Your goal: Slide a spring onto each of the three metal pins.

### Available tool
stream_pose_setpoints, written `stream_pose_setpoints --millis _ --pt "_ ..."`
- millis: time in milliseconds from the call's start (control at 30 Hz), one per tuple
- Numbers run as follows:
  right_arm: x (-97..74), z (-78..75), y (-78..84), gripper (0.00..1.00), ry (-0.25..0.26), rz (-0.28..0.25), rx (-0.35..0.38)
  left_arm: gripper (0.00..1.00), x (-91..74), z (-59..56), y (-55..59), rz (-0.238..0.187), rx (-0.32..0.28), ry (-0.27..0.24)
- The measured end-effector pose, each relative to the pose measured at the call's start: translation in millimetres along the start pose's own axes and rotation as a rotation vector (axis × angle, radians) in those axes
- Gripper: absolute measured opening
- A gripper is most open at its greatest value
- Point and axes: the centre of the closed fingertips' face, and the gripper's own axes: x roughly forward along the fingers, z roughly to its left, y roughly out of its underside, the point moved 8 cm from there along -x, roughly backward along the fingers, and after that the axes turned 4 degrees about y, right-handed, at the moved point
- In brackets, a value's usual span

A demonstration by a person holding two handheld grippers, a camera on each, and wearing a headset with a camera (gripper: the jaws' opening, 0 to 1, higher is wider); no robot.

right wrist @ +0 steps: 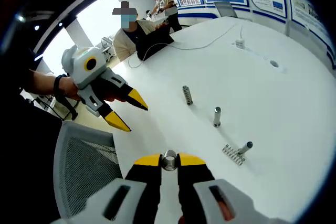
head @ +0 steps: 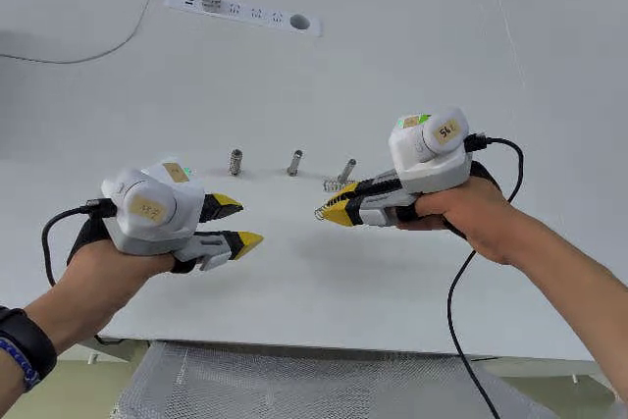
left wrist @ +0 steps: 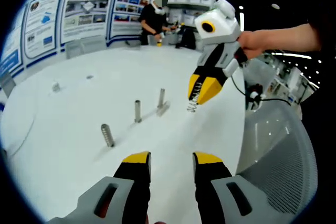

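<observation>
Three metal pins stand in a row on the white table (head: 324,95). The left pin (head: 235,161) (left wrist: 107,135) (right wrist: 187,95) carries a spring. The middle pin (head: 294,162) (left wrist: 137,111) (right wrist: 217,116) and the right pin (head: 346,170) (left wrist: 161,98) (right wrist: 244,148) are bare. A loose spring (head: 334,184) (left wrist: 163,109) (right wrist: 231,154) lies flat beside the right pin. My right gripper (head: 327,211) (right wrist: 169,163) is shut on another spring (head: 320,213) (left wrist: 193,106) (right wrist: 169,159), held in the air just in front of the right pin. My left gripper (head: 250,222) (left wrist: 170,161) (right wrist: 125,112) hovers open and empty in front of the left pin.
A white power strip (head: 245,10) with a plugged cable lies at the table's far side. A grey mesh chair (head: 294,380) sits below the near table edge. People sit at the far end of the table (right wrist: 136,30).
</observation>
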Motion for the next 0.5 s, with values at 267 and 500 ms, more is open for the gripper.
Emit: stream_pose_setpoints --millis 267,500 --pt "0.3 -11.7 -6.2 0.13 0.027 0.006 -0.005 0.37 -3.6 8.3 4.2 0.005 -0.018 -0.033" --pt "-1.2 -23.3 -12.4 0.13 0.064 0.006 -0.007 0.42 -7.6 14.9 7.6 0.003 -0.049 -0.068"
